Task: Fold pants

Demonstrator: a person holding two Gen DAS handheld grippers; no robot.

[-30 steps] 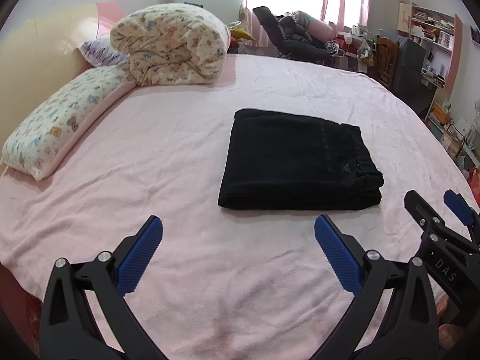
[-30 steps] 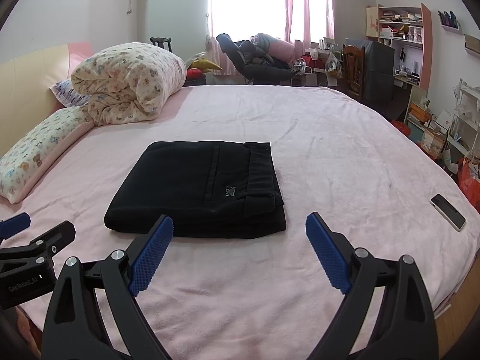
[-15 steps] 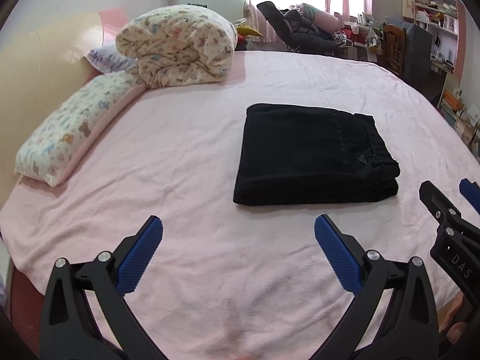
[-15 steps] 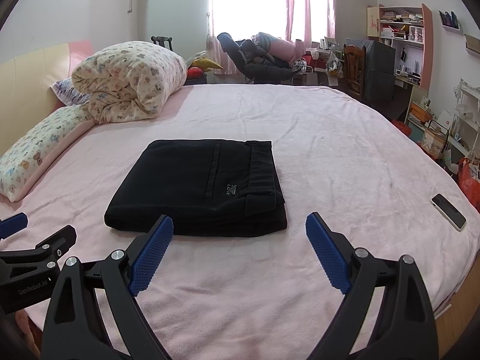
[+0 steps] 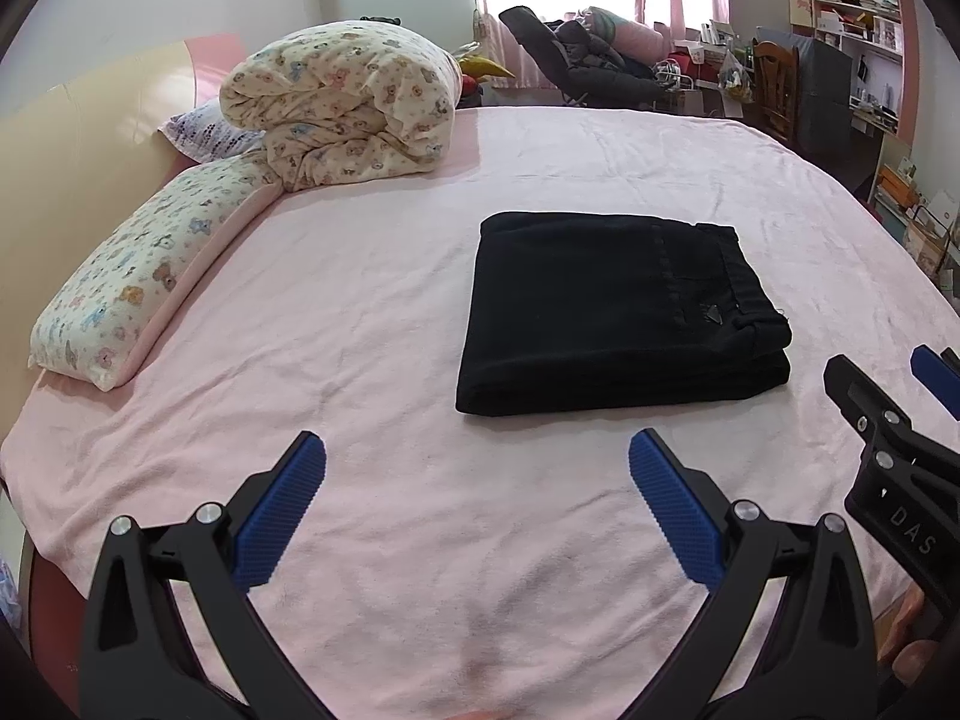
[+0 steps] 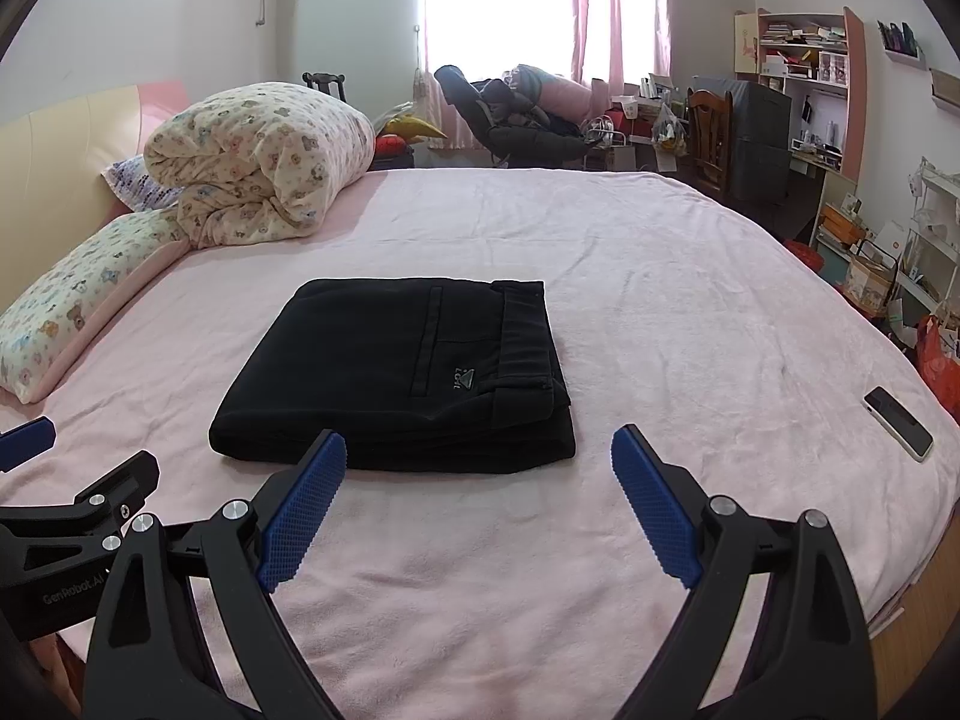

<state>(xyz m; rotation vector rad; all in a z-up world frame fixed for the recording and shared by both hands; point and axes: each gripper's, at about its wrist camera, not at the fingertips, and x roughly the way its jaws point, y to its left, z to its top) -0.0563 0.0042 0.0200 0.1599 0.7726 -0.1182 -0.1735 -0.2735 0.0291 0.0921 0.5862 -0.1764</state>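
Observation:
The black pants [image 5: 618, 312] lie folded into a flat rectangle on the pink bed cover [image 5: 390, 300], waistband to the right. They also show in the right wrist view [image 6: 402, 372], just beyond the fingertips. My left gripper [image 5: 477, 450] is open and empty, held above the bed in front of the pants' left corner. My right gripper [image 6: 478, 447] is open and empty, close to the pants' near edge. The right gripper shows at the right edge of the left wrist view [image 5: 900, 420], and a finger [image 6: 114, 495] of the left gripper at the lower left of the right wrist view.
A patterned pillow [image 5: 138, 288] and a rolled duvet [image 5: 342, 102] lie at the bed's left and back. A phone [image 6: 898, 423] lies near the bed's right edge. A recliner, chair, desk and shelves stand beyond the bed.
The left gripper's view has shifted and tilted a little, so the pants sit more squarely ahead. The right gripper has barely moved. Both stay open and empty.

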